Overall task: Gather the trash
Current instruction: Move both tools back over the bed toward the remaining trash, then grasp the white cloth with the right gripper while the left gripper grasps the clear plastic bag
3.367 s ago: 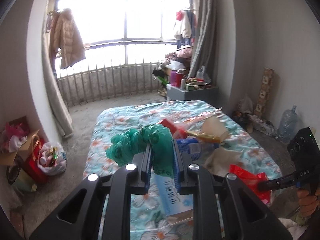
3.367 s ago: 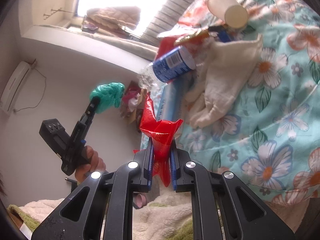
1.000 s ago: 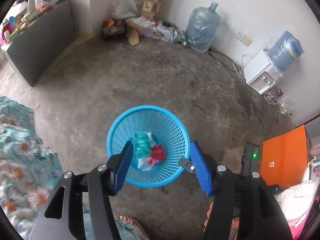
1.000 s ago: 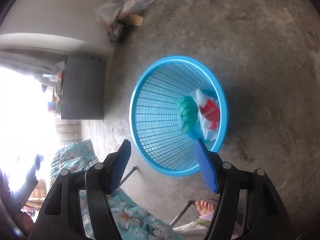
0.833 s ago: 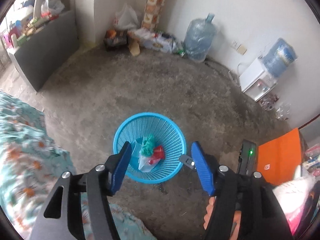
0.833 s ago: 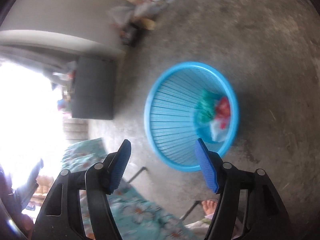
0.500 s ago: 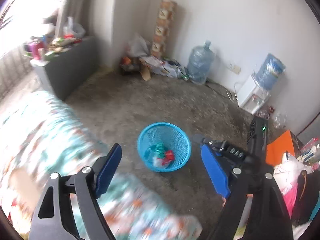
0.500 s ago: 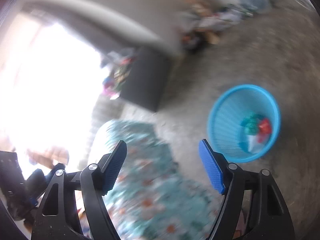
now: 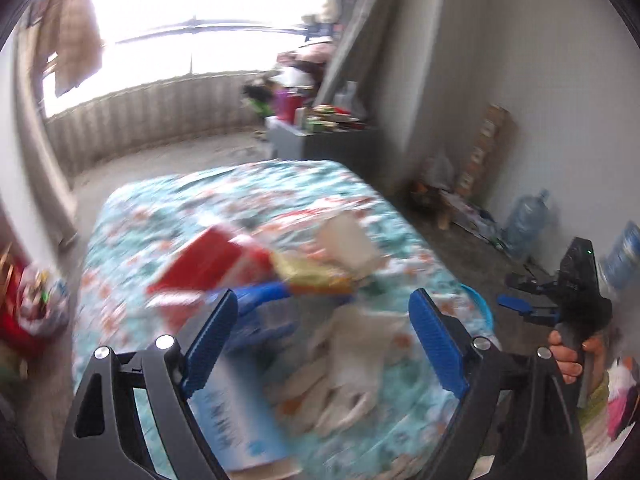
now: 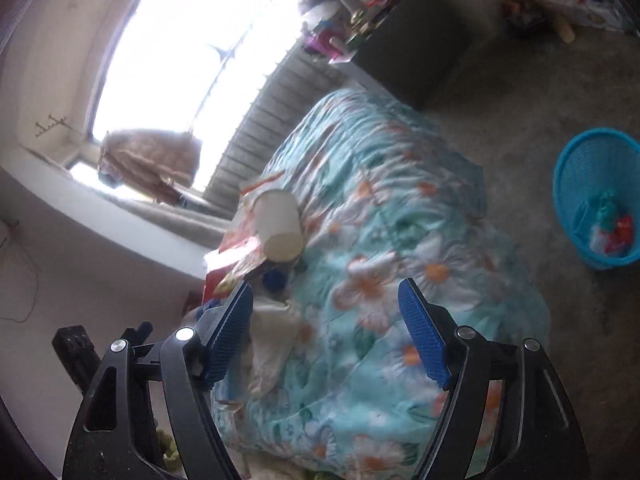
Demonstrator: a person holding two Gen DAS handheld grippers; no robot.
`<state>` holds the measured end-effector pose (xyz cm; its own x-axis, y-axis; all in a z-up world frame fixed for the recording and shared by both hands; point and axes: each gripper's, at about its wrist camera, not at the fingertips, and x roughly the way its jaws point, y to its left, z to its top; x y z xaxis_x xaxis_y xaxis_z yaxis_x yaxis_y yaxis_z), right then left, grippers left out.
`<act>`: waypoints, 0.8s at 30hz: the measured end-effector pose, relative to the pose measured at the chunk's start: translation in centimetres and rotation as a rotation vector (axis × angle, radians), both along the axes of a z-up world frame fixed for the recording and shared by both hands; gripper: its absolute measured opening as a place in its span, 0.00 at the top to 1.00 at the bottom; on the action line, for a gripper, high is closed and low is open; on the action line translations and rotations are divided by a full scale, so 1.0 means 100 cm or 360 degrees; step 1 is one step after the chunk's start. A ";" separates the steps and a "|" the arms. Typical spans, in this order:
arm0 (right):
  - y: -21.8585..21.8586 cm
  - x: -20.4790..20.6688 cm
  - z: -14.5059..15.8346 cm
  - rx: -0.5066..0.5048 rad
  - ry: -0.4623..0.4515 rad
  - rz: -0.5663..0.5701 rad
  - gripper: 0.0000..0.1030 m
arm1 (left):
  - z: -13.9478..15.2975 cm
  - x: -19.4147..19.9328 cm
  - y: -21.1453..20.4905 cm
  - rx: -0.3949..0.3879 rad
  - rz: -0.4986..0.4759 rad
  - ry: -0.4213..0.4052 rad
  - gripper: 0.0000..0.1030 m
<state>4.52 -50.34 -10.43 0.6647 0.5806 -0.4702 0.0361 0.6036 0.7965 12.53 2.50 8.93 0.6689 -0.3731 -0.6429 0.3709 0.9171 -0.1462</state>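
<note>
Over the bed (image 9: 248, 192) both our claws hang empty: the left claw (image 9: 322, 338) has just been opening and stands wide with nothing between its jaws, and the right claw (image 10: 326, 328) gapes likewise.

The trash lies heaped near the bed's middle, toward its near edge. We count one paper cup (image 10: 278, 226) on its side, one red packet (image 9: 208, 260), one blue-and-white box (image 9: 240, 424) at the near edge, and one crumpled pale cloth or paper (image 9: 352, 364); blur hides the rest.

One blue basket (image 10: 576, 168) stands on the floor off the bed's side, well apart from the heap, with a green and a red wad already inside.

To reach well, we should probably slow down, pick one piece per claw, and pinch the loose ones at an edge.
</note>
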 end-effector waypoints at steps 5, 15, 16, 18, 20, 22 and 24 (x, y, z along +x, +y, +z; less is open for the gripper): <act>0.050 0.006 -0.006 0.0001 0.0077 0.0190 0.31 | -0.035 -0.017 0.060 -0.0014 0.0186 0.0105 0.17; 0.111 0.023 -0.025 -0.0025 0.0222 0.0376 0.33 | -0.076 -0.017 0.079 -0.0127 0.0259 0.0177 0.17; 0.112 0.026 -0.028 -0.0015 0.0233 0.0375 0.35 | -0.077 -0.013 0.077 -0.0129 0.0248 0.0175 0.17; 0.118 0.033 -0.035 0.0003 0.0263 0.0369 0.38 | -0.080 -0.009 0.075 -0.0135 0.0224 0.0166 0.17; 0.121 0.040 -0.042 0.0022 0.0291 0.0353 0.40 | -0.082 -0.007 0.072 -0.0151 0.0188 0.0154 0.17; 0.123 0.047 -0.046 0.0044 0.0295 0.0333 0.44 | -0.084 -0.004 0.068 -0.0171 0.0150 0.0139 0.17; 0.124 0.052 -0.048 0.0066 0.0291 0.0314 0.46 | -0.085 -0.003 0.061 -0.0192 0.0102 0.0130 0.17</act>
<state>9.70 -37.91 -15.19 0.4426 0.7120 -0.5451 0.0667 0.5800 0.8119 12.24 8.60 0.45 0.6413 -0.4092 -0.6490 0.2946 0.9124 -0.2841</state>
